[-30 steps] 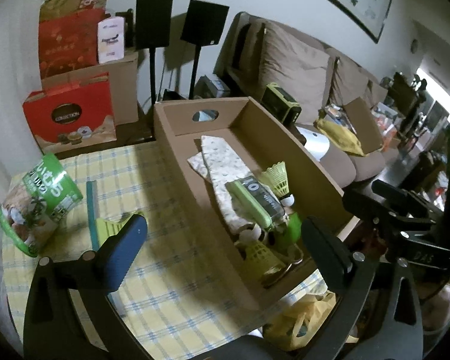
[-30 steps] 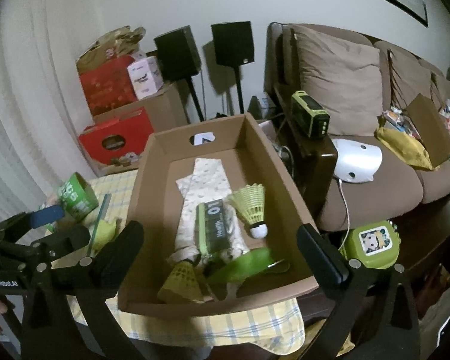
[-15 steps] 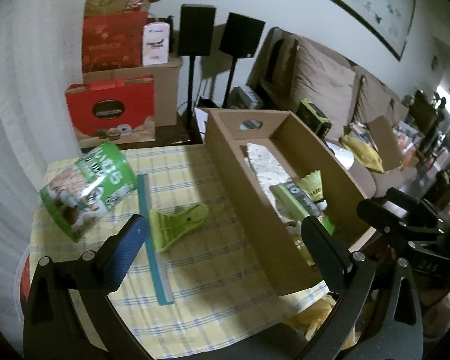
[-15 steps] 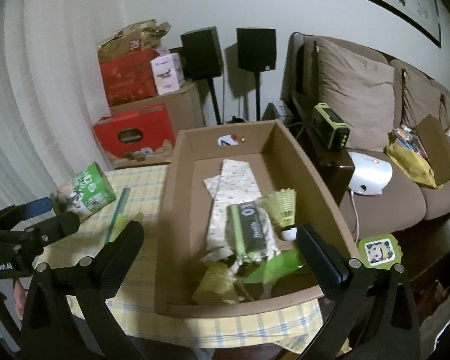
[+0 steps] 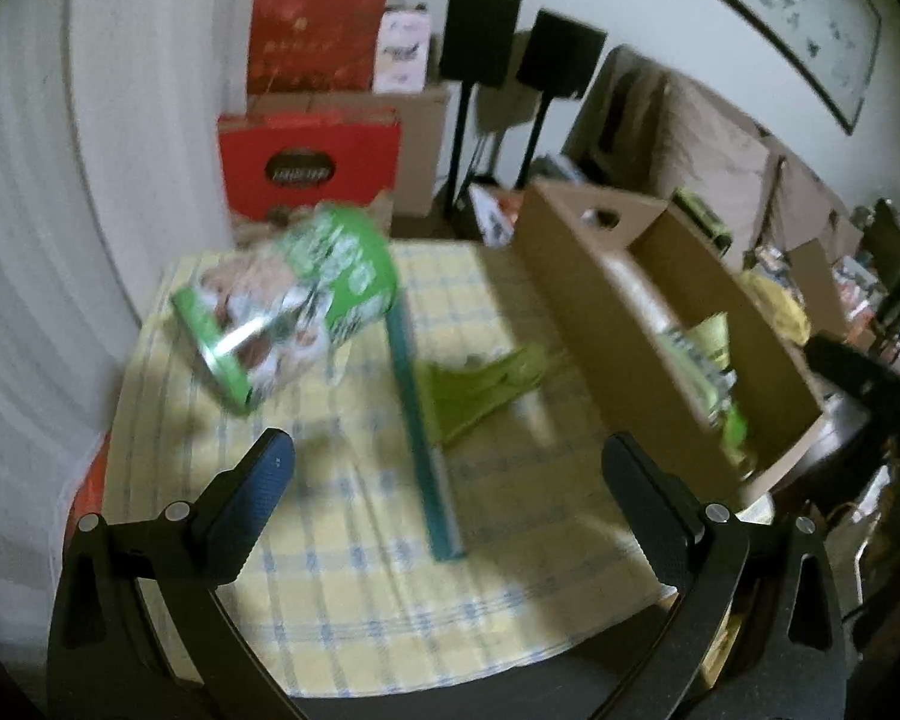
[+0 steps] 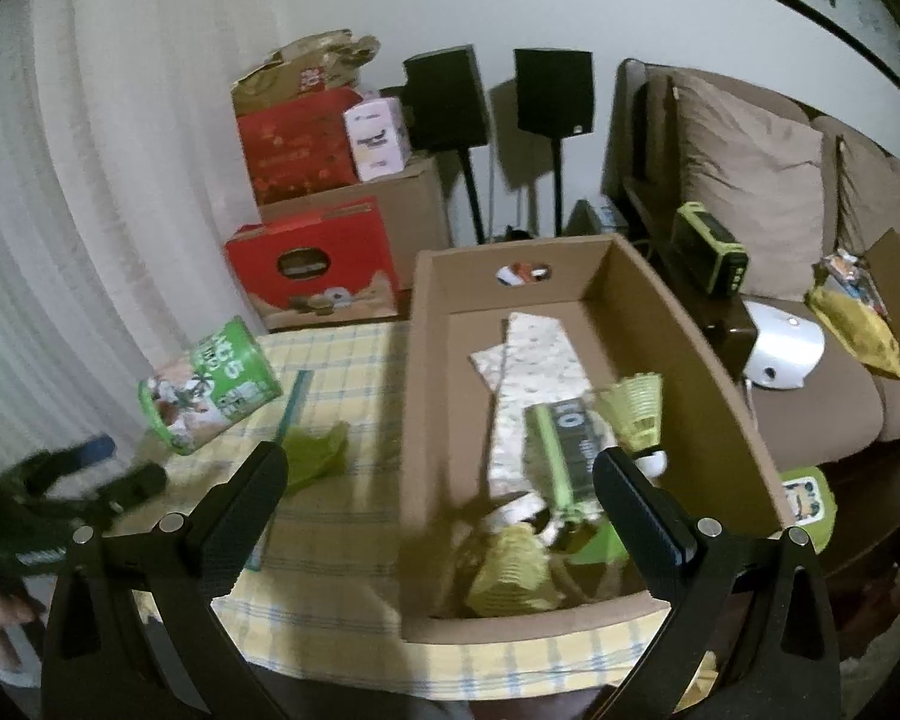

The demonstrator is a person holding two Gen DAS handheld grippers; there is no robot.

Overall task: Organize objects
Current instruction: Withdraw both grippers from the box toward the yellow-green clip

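A cardboard box (image 6: 726, 384) stands on the yellow checked tablecloth (image 5: 354, 546) and holds a shuttlecock (image 6: 636, 408), a green pack (image 6: 561, 444), patterned cards and other green items. Left of the box (image 5: 576, 300) lie a green can (image 5: 288, 312) on its side, a teal ruler (image 5: 420, 420) and a green clip (image 5: 480, 384). My left gripper (image 5: 450, 480) is open and empty above the ruler. My right gripper (image 6: 438, 480) is open and empty over the box's near left wall. The can (image 6: 210, 384), ruler (image 6: 291, 399) and clip (image 6: 318, 450) also show in the right wrist view.
Red gift boxes (image 6: 312, 276) and cartons stand behind the table with two black speakers (image 6: 450, 96) on stands. A brown sofa (image 6: 810, 360) with cushions, a white object and a yellow bag lies to the right. The left gripper (image 6: 66, 480) shows at the far left of the right wrist view.
My left gripper has swung left from the box towards the can, ruler and clip, blurring its view. My right gripper has shifted left over the box. Both stay open.
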